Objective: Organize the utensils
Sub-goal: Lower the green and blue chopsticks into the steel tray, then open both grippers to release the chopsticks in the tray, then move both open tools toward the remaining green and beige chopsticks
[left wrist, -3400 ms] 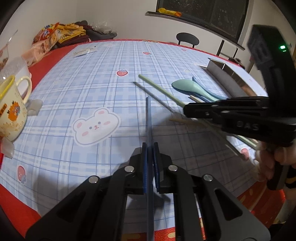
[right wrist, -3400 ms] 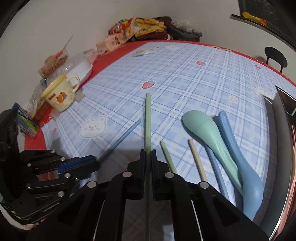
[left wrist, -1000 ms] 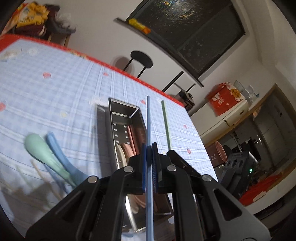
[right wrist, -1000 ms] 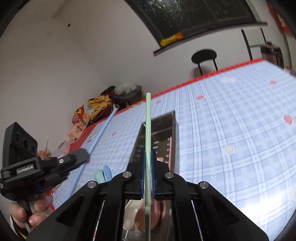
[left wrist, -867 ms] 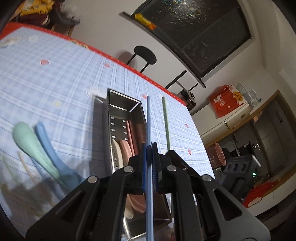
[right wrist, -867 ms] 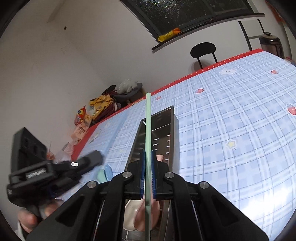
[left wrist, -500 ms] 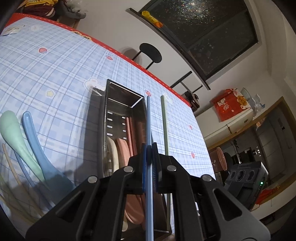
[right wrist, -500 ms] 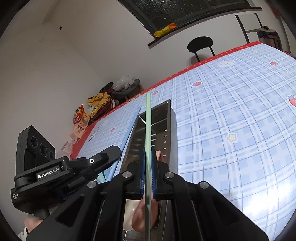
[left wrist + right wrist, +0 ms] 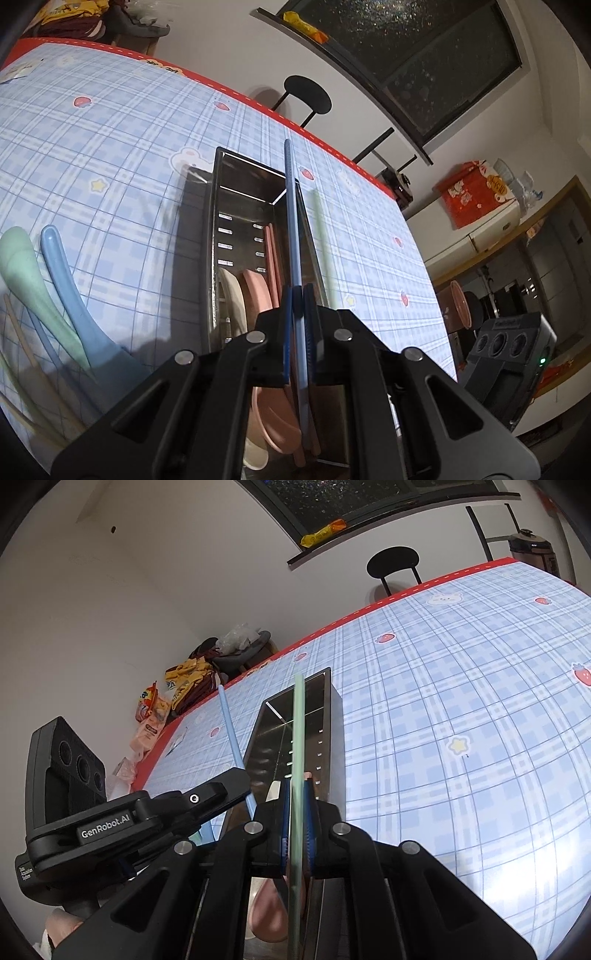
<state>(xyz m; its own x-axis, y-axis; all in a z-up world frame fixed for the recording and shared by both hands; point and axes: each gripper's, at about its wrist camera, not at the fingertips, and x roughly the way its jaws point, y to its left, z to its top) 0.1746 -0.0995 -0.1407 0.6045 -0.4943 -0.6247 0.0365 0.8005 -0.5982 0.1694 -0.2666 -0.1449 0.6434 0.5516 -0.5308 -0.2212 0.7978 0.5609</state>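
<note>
My left gripper (image 9: 297,295) is shut on a blue chopstick (image 9: 291,206) and holds it lengthwise over the steel utensil tray (image 9: 214,206). My right gripper (image 9: 297,786) is shut on a green chopstick (image 9: 298,731), also lengthwise above the tray (image 9: 334,738). The green chopstick shows blurred in the left wrist view (image 9: 320,236), just right of the tray. The left gripper (image 9: 236,779) with its blue chopstick (image 9: 229,727) shows in the right wrist view, left of the tray. Pink and cream spoons (image 9: 258,295) and pink chopsticks lie in the tray.
A green spoon (image 9: 26,280), a blue spoon (image 9: 70,295) and several loose chopsticks (image 9: 22,343) lie on the checked tablecloth left of the tray. Snack bags (image 9: 162,701) sit at the table's far corner. A black stool (image 9: 306,99) stands beyond the table edge.
Both grippers have carried their chopsticks from the table surface over to the tray and have lowered closer to it. The tray now looms larger in both views.
</note>
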